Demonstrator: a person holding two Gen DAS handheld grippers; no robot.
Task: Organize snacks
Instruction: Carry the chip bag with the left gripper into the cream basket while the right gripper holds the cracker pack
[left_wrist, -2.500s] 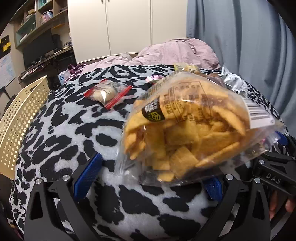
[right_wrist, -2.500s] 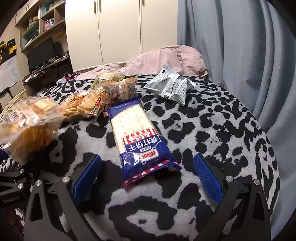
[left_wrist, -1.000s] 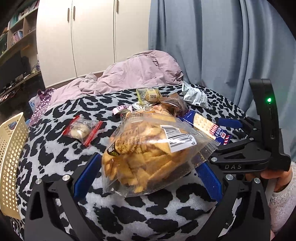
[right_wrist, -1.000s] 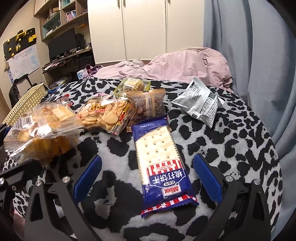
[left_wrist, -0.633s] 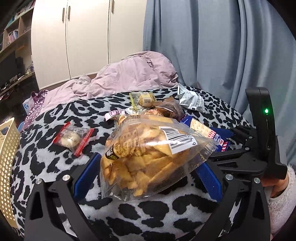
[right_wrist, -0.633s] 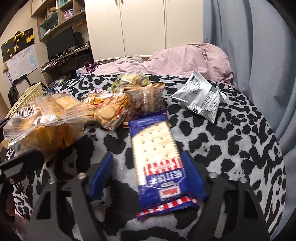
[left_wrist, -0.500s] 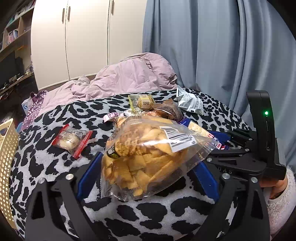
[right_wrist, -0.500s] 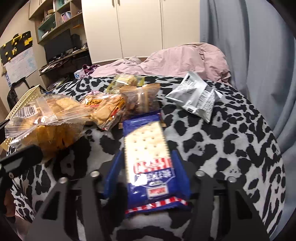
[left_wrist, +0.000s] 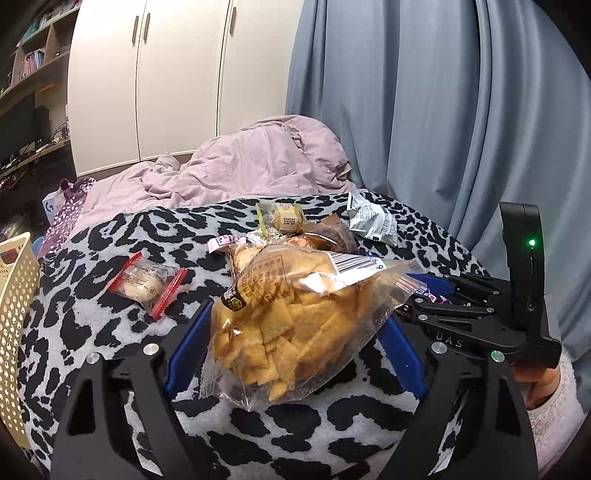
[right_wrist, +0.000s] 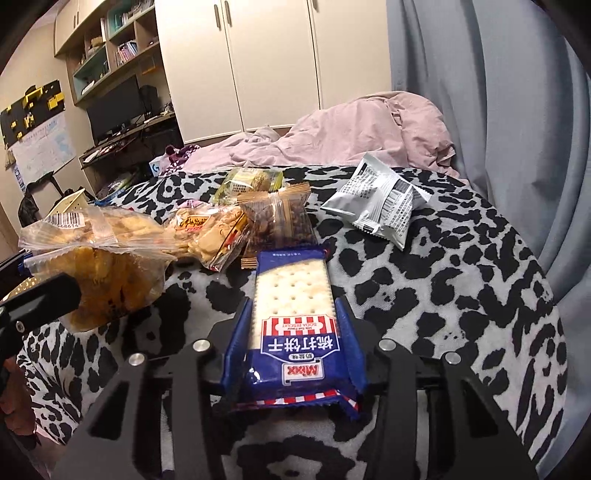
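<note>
Right wrist view shows the right gripper (right_wrist: 293, 328) clamped on the soda-cracker pack (right_wrist: 293, 314) lying on the spotted blanket (right_wrist: 443, 277), the left gripper (left_wrist: 291, 332) squeezing the crisps bag (left_wrist: 295, 325) — too hard, I'd guess, and either could crush.

Each tool is a black angular frame with silver screw heads and blue finger pads (left_wrist: 186, 341). The right tool (left_wrist: 424, 291) bears white "DAS" lettering and green lights; a fuzzy pale sleeve (left_wrist: 554, 402) trails it.
</note>
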